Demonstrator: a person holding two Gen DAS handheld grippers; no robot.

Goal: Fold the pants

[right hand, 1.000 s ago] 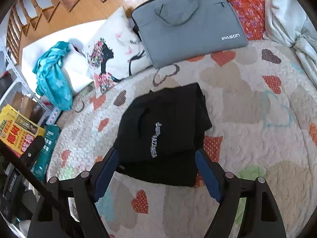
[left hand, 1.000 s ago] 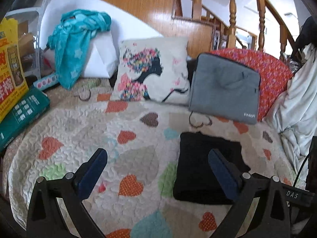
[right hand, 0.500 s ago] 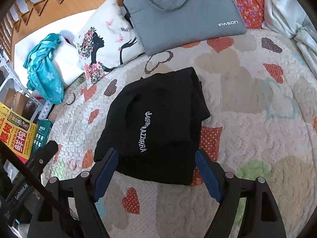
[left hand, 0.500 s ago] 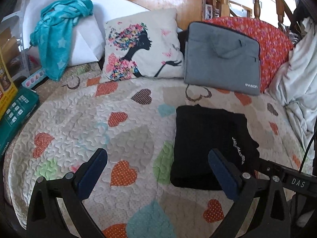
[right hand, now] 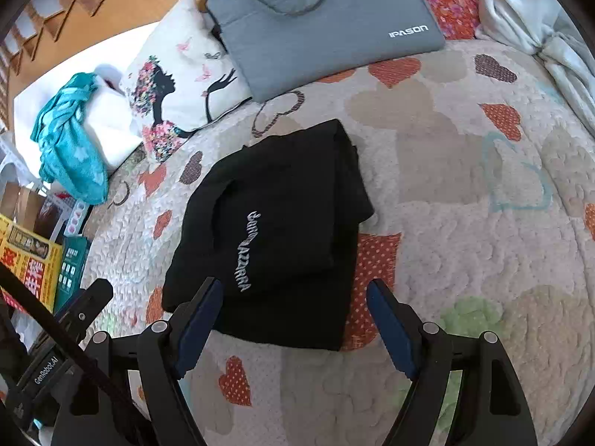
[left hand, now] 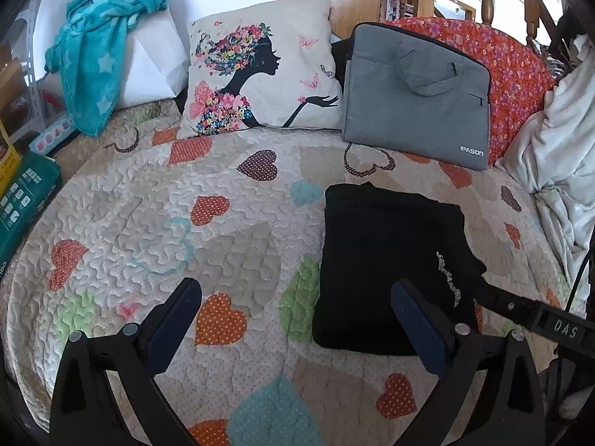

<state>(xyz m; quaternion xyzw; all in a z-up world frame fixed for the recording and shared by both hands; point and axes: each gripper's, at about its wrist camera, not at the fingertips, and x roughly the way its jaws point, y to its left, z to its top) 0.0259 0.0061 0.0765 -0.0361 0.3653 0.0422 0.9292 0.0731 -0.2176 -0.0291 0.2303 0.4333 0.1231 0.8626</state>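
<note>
The black pants (left hand: 386, 260) lie folded into a compact rectangle on the heart-patterned quilt (left hand: 223, 245), white lettering on top. They also show in the right wrist view (right hand: 275, 230). My left gripper (left hand: 297, 308) is open and empty, above the quilt with its right finger over the pants' near left part. My right gripper (right hand: 293, 304) is open and empty, its fingers either side of the pants' near edge, above them. The right gripper's body (left hand: 535, 316) shows beside the pants in the left wrist view.
A grey laptop bag (left hand: 416, 93) and a printed pillow (left hand: 260, 74) lean at the back. A teal towel (left hand: 100, 52) lies on a white cushion at left. White bedding (left hand: 561, 156) piles at right. Boxes (right hand: 33, 260) stand off the left edge.
Both grippers have drawn back and tilted down over the quilt, so the folded pants sit lower and nearer in each view. The pants have not moved. Both grippers stay open.
</note>
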